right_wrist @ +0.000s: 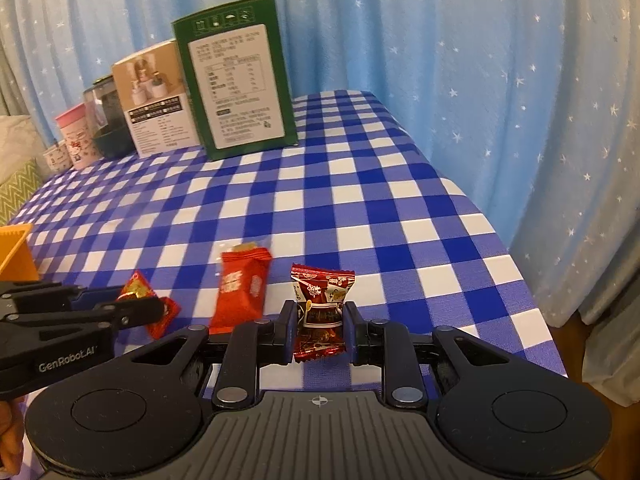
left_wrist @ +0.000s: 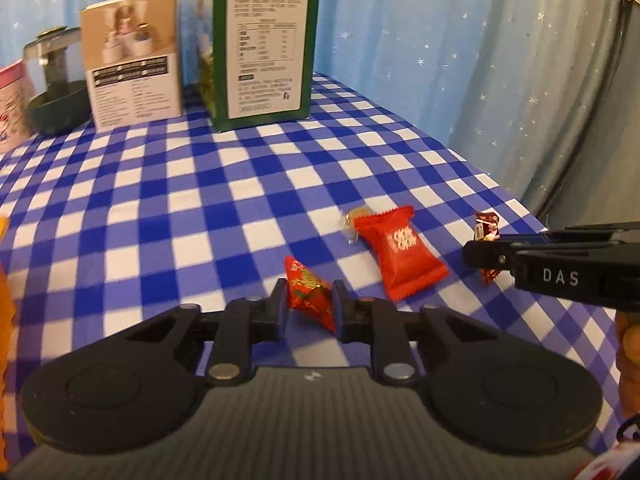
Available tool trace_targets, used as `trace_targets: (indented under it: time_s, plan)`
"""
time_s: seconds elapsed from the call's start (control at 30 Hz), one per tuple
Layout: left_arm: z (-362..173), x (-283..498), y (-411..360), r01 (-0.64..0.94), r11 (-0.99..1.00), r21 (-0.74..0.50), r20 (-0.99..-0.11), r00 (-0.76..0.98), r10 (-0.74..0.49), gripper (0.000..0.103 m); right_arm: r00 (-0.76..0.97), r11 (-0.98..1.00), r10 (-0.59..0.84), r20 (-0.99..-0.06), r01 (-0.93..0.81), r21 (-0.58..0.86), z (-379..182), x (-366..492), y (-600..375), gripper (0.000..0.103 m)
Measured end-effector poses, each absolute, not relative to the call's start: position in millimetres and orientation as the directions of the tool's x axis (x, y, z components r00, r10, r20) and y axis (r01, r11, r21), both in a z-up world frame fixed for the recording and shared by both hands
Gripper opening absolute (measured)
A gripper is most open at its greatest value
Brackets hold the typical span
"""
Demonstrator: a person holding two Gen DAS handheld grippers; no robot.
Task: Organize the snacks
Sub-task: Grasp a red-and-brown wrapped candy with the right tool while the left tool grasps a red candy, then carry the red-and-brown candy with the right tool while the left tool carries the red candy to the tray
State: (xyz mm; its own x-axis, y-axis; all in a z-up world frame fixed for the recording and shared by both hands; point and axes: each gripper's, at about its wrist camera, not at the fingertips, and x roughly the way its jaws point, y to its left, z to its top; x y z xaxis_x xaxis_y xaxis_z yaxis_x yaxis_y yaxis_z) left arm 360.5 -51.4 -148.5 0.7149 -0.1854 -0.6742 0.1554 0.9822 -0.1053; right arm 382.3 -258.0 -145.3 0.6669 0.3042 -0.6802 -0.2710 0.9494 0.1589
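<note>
Item 1: left gripper point(left_wrist: 310, 304), black ribbed housing nearest the lens, jaws pinched on a red foil candy point(left_wrist: 310, 294) with gold print, a crinkled, twisted, roughly pyramid-shaped wrapper held between the pads.

Item 2: right gripper point(right_wrist: 319, 324), same build, jaws pressed on a dark red candy point(right_wrist: 322, 308), a glossy pillow-shaped wrapper with crimped ends standing upright between the pads. In the left wrist view it enters at 3 o'clock.

Item 3: red sachet point(left_wrist: 400, 254), matte, rectangular, serrated ends, lying flat on the cloth at about 1 o'clock from the left gripper, apart from both grippers. Not picked up.

Item 4: small gold-wrapped sweet point(left_wrist: 354, 218), clear twisted end, just beyond the sachet and touching or nearly touching it. Not picked up.

Item 5: tablecloth point(left_wrist: 200, 200), blue-and-white check, soft weave, slightly rippled.

Item 6: orange container point(right_wrist: 16, 252), hard plastic edge only, at 9 o'clock in the right wrist view; contents hidden. Likely the destination, though that is a judgement.

Item 7: green carton point(left_wrist: 264, 44) and beige carton point(left_wrist: 134, 60), upright cardboard, at 12 and 11 o'clock; beside them a dark green stand point(left_wrist: 56, 92) and a pink cup point(left_wrist: 12, 104).

Progress: early to middle. Two candies gripped, none seen stowed; two pieces left on the cloth.
</note>
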Motion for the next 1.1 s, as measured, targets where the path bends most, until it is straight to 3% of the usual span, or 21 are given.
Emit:
trace_targets:
  time_s: [0.5, 1.1]
  plan:
    - [-126.3, 274.9, -33.9, 0.100, 0.984, -0.147, -0.693, 0.700, -0.174, 0.016, 0.657, 0.945, 0.323, -0.681, -0.264, 0.195, -122.9, 315.4, -245.6, 0.024]
    - [-60.7, 177.4, -5.8, 0.044, 0.985, -0.164, -0.678, 0.721, -0.145, 0.016, 0.631, 0.939, 0.335, -0.700, -0.282, 0.195, -81.1, 204.0, -216.2, 0.024]
